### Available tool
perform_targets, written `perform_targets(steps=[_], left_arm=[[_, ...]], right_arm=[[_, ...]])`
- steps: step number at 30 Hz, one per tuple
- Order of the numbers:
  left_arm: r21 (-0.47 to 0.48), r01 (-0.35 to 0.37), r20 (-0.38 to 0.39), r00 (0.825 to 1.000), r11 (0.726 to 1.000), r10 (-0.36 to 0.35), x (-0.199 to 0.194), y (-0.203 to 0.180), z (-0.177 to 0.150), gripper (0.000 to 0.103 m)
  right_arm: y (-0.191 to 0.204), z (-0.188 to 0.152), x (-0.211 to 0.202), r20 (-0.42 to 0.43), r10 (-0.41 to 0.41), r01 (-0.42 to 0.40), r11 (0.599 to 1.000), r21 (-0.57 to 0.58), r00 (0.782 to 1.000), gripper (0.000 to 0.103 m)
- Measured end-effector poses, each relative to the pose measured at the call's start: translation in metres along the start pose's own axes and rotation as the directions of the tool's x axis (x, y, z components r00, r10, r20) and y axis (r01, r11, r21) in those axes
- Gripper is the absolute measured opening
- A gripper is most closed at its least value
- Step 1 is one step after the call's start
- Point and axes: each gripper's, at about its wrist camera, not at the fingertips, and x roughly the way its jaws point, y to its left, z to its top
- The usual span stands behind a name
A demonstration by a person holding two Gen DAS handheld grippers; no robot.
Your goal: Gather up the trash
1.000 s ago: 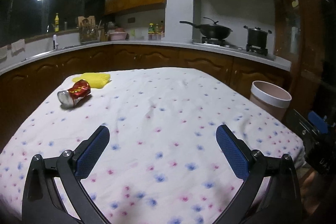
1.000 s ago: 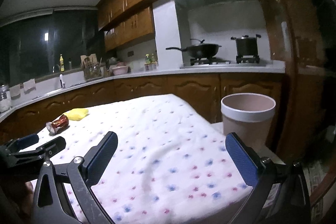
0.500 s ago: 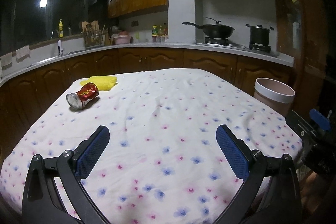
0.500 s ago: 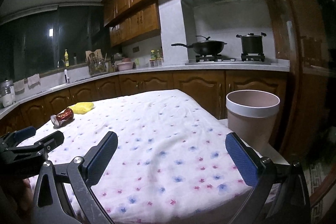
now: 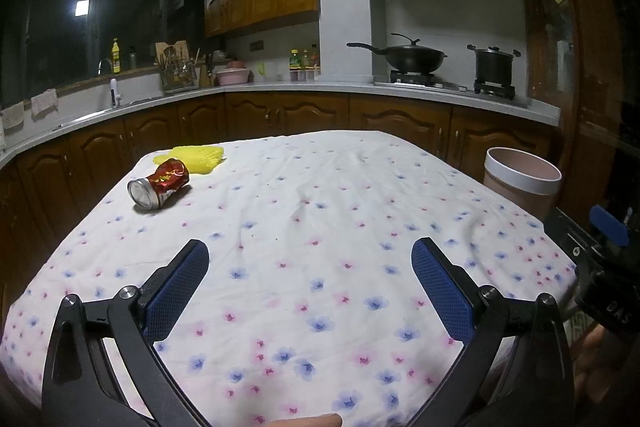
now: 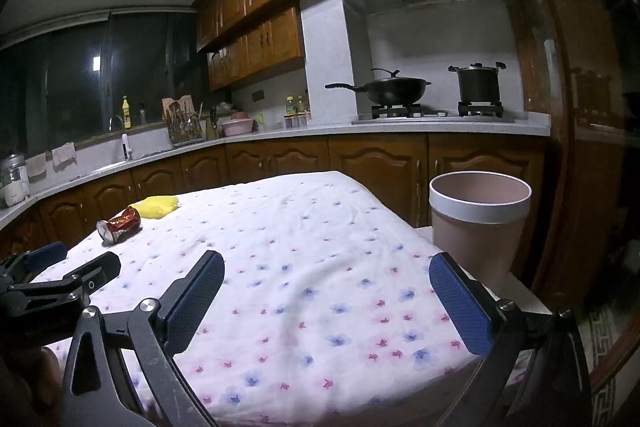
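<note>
Floral-clothed table (image 5: 320, 211): crushed can (image 5: 160, 183) lay far-left; left gripper (image 5: 308, 267) and right gripper (image 6: 326, 287) spread wide, empty; best approached across the can's body

I held my left gripper (image 5: 310, 253) low and level, its two blue-padded fingers (image 5: 176, 287) spread wide with nothing between them. My right gripper (image 6: 326, 277) sat the same way, jaws fully apart and empty, pads facing each other across the gap. The two tools were side by side and well apart: from the left camera the right one showed only as a dark edge with a blue tip at the far right, and from the right camera the left one poked in at the lower left. Bits of my hands showed blurred at the frame bottoms.
</note>
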Motion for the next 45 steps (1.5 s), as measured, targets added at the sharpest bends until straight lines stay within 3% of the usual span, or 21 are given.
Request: perform_targets(steps=[45], left_arm=[[-0.003,0.001,0.003,1.0,1.0,-0.001,-0.005,-0.0043,0.002,0.103]], right_arm=[[0.0031,0.0007,-0.0011,-0.01,0.004,-0.004,1.0,0.003,1.0,0.103]])
